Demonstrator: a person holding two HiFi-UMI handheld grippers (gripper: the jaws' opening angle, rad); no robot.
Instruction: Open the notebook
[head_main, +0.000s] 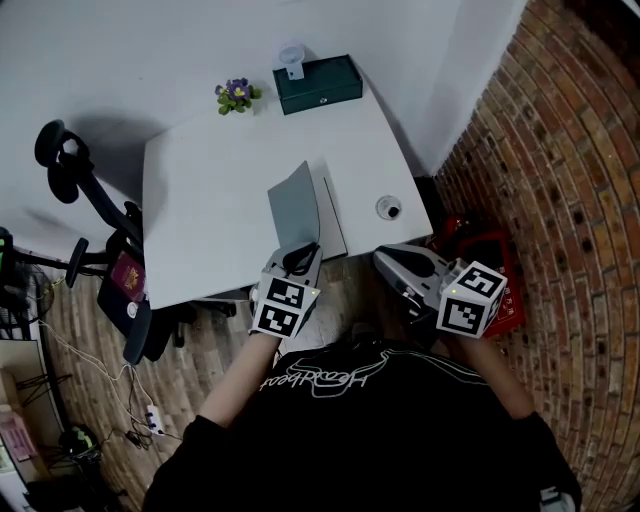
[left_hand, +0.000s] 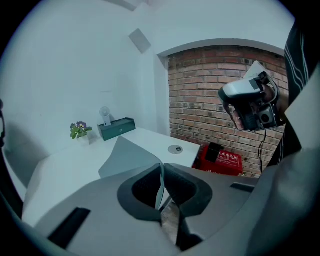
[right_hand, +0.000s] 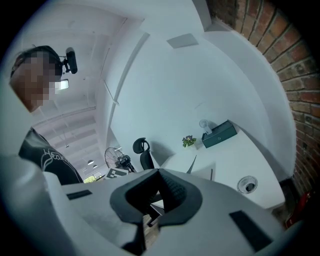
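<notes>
White desk (head_main: 215, 185), grey notebook (head_main: 296, 206) (cover raised)

Office, white desk (head_main: 220, 180), swivel chair (head_main: 140, 325) (brick wall (head_main: 570, 150))

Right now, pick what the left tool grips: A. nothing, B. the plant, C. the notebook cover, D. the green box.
C: the left tool is shut on the thin edge of the cover, which stands raised off the table.
</notes>
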